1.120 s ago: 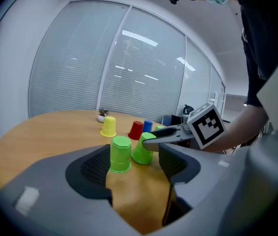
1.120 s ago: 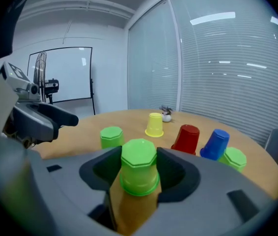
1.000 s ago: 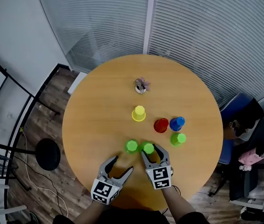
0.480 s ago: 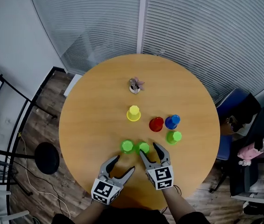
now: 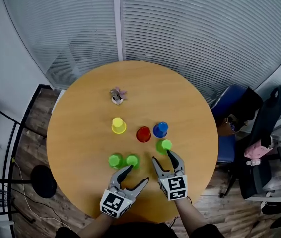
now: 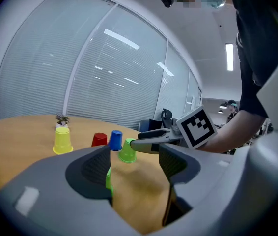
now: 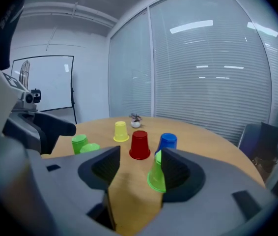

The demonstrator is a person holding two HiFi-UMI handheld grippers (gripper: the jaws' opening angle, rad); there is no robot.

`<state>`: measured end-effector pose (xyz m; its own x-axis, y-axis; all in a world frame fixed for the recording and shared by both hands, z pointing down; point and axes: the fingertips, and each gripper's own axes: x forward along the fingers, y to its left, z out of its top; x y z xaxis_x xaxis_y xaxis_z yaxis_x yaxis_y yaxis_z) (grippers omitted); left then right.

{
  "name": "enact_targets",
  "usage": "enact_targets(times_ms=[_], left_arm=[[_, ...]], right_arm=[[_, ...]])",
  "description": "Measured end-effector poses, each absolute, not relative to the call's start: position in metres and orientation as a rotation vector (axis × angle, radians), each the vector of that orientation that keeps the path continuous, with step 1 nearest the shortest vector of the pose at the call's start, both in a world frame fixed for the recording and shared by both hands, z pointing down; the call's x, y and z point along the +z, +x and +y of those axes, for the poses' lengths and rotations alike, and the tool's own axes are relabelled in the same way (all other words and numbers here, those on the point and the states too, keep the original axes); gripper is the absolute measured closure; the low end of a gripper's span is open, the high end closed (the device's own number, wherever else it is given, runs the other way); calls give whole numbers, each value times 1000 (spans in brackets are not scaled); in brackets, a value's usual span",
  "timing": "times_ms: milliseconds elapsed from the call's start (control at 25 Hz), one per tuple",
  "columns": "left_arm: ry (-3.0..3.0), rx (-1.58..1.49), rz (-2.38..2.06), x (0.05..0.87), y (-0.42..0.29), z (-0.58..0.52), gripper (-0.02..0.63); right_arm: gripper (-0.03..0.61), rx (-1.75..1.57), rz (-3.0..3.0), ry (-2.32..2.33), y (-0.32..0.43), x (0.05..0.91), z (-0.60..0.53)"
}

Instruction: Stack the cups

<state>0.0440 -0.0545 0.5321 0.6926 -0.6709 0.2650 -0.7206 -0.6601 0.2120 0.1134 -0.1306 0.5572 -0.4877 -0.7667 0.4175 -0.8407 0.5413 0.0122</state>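
Six upturned cups stand on the round wooden table (image 5: pixel 81 148). At the near side are two green cups (image 5: pixel 114 160) (image 5: pixel 132 160) side by side. Further off are a yellow cup (image 5: pixel 118 125), a red cup (image 5: pixel 143 134), a blue cup (image 5: pixel 160 129) and a third green cup (image 5: pixel 164 145). My right gripper (image 5: pixel 163 156) is open, its tips just short of that third green cup (image 7: pixel 156 172), which shows partly behind the right-hand jaw. My left gripper (image 5: pixel 136 175) is open and empty, just behind the green pair, one of which peeks past its left-hand jaw (image 6: pixel 108 178).
A small potted plant (image 5: pixel 117 96) stands at the far side of the table. Office chairs (image 5: pixel 259 133) stand to the right of the table, and a black stand base (image 5: pixel 43 181) is on the floor to the left. Blinds close off the back.
My right gripper has left the nearer green cup beside its twin and moved right, up to the lone green cup. The head view has swung, shifting everything left. The left gripper has barely moved.
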Motion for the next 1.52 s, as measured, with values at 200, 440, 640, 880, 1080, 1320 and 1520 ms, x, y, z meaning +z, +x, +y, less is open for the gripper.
enact_targets(times_ms=[200, 440, 640, 880, 1080, 1320, 1520], left_arm=[[2604, 240, -1056, 536, 73, -61, 319], [2584, 249, -1093, 541, 83, -68, 319], [2554, 233, -1145, 547, 80, -74, 319], [2524, 216, -1198, 543, 70, -77, 319], [2534, 211, -1193, 538, 62, -71, 319], [2546, 220, -1187, 535, 47, -59, 319], [2547, 230, -1181, 535, 34, -49, 319]], right_arm=[[345, 267, -2378, 1316, 137, 567, -144], [344, 266, -2367, 1285, 147, 582, -164], [345, 263, -2355, 1240, 147, 596, -177], [362, 241, -2373, 1201, 138, 591, -168], [362, 241, -2413, 1174, 116, 581, -144], [362, 280, -2419, 1145, 94, 587, -111], [362, 292, -2404, 1149, 83, 592, -98]])
